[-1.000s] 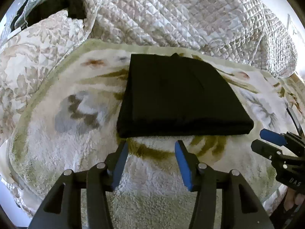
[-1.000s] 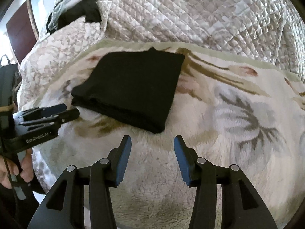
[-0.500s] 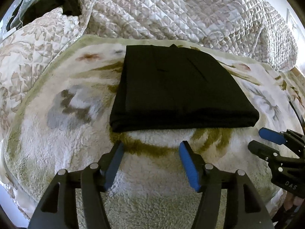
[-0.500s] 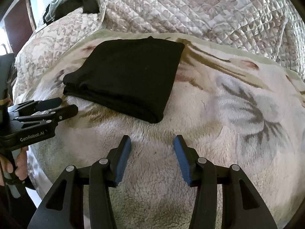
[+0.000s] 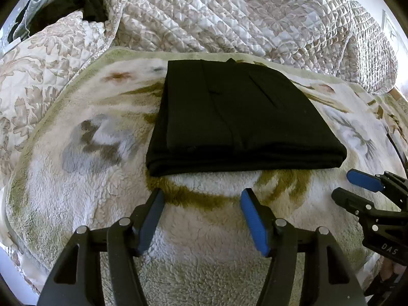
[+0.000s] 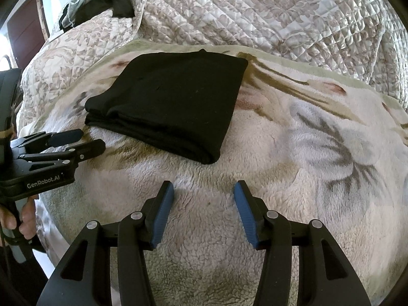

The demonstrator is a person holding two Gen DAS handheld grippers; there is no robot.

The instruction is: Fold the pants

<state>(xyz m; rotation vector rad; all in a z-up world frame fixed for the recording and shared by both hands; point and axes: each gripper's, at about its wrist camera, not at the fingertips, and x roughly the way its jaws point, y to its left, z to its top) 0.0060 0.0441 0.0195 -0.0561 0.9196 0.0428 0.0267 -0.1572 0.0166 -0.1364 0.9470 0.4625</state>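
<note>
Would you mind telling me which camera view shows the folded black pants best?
The left wrist view: the folded black pants lie square and central, with seams and the layered near edge visible. The right wrist view shows the same pants off to the left and at an angle, one corner nearest, surface detail mostly lost in the dark.

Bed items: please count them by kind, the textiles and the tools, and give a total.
Folded black pants: 1
Fleece floral blanket: 1
Quilted bedspread: 1
Dark clothes pile: 1
Handheld tools, left tool and right tool: 2
Total: 6
</note>
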